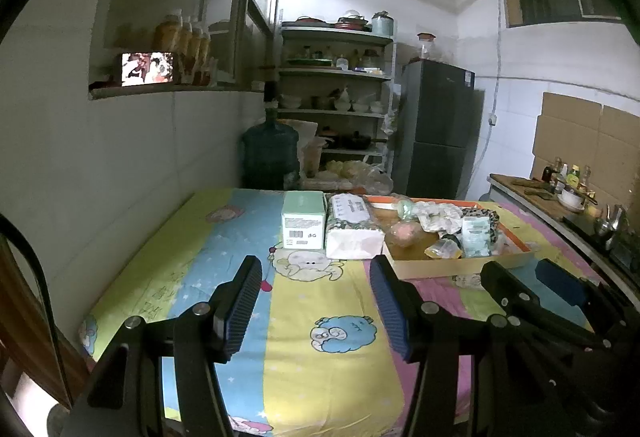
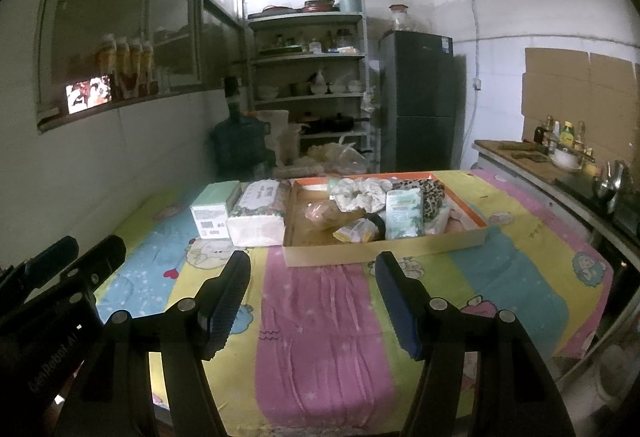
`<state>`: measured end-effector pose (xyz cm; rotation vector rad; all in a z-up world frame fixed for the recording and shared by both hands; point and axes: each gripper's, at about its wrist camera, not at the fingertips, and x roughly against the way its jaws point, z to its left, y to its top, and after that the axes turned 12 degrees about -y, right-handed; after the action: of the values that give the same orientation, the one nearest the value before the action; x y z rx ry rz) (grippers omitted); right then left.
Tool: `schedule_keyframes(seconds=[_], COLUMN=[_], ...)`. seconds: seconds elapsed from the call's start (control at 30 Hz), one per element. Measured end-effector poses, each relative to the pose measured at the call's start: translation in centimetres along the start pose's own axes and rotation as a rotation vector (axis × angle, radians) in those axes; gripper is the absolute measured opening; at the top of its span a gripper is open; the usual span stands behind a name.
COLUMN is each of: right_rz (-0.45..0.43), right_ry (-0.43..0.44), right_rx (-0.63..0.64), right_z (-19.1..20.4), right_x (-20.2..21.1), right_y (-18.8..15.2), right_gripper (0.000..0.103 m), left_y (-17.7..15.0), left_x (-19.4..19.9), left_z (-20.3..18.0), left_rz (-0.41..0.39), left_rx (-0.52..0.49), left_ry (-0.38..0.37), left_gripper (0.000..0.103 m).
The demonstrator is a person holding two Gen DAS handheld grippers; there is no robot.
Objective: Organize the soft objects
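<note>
Both claws hang above the near part of the table w/ nothing in them; left gripper (image 1: 316,301) has its jaws wide apart over the cartoon-print cloth (image 1: 304,349), right gripper (image 2: 312,301) likewise wide over the pink stripe.

Soft things sit at the far side: a shallow cardboard tray (image 2: 384,251) w/ orange rim holds a heap, incl. a pale scrunchie (image 2: 362,193), a leopard-print cloth (image 2: 430,197), a green-white wipes pack (image 2: 402,215), a yellow packet (image 2: 354,231), a pinkish soft lump (image 2: 318,215); just left of the tray, touching it as far as I can tell, lies a tissue pack (image 2: 260,219), then a mint-green box (image 2: 210,217) beside that.

Step in hand: can't pin it; most items lying in the tray w/ two packs lined up outside fits either a sort nearly done or a pile waiting to be pulled apart; the claws' idle hover fits both. So I'd name no pick; any reach would mean going forward over the cloth, jaws kept wide for bulky packs, narrower for the scrunchie.

In the way: tray's near wall stands between claws and heap, so approach from above; items overlap, so one may drag another; the two claws sit close side by side. Around: shelves (image 2: 308,77), fridge (image 2: 420,97), water jug (image 2: 240,145), counter w/ bottles (image 2: 560,153), all well apart from the work.
</note>
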<state>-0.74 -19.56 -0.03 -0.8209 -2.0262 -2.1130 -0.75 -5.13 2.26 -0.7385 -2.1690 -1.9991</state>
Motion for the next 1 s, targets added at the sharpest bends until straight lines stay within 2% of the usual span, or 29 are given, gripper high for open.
schedule_keyframes(seconds=[1.0], right_rz=[0.006], right_ry=[-0.002], right_rx=[0.006], right_z=[-0.07], right_x=[-0.04], right_y=[-0.66], right_gripper=[0.067], left_y=[-0.74], left_x=[-0.15], left_z=[0.04], left_rz=[0.012], left_rx=[0.002], left_ry=[-0.004], left_gripper=[0.056])
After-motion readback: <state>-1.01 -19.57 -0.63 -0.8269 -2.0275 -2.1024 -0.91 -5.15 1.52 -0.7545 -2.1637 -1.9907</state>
